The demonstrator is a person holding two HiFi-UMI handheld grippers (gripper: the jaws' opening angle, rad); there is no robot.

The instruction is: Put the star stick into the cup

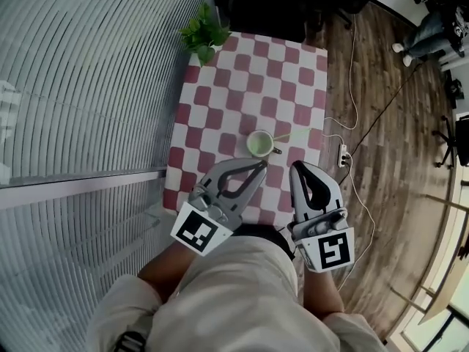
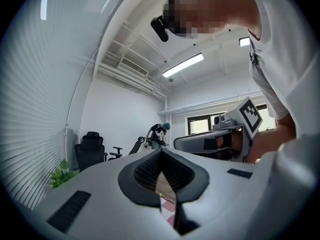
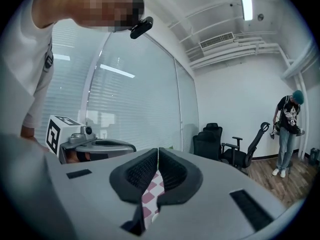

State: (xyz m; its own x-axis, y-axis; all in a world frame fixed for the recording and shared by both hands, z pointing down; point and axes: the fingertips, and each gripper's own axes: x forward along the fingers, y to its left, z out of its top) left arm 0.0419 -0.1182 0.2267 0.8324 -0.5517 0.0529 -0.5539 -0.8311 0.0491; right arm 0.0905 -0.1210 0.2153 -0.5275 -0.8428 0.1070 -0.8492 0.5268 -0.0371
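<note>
One star stick [image 1: 292,133] rests with end in green cup [image 1: 259,144], rest slanting out over rim toward right. Cup upright on checkered bench [image 1: 242,79], toward near edge. Left claw [image 1: 258,169] and right claw [image 1: 297,169] both pinched closed, empty, held level side by side over near edge, apart from cup.

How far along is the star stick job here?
Looks done: a thin pale stick leans out of the green cup on the checkered table; its star end is too small to make out. Nothing in hand: left claw and right claw are both shut and empty, held short of the cup. Nothing visibly left to do.
</note>
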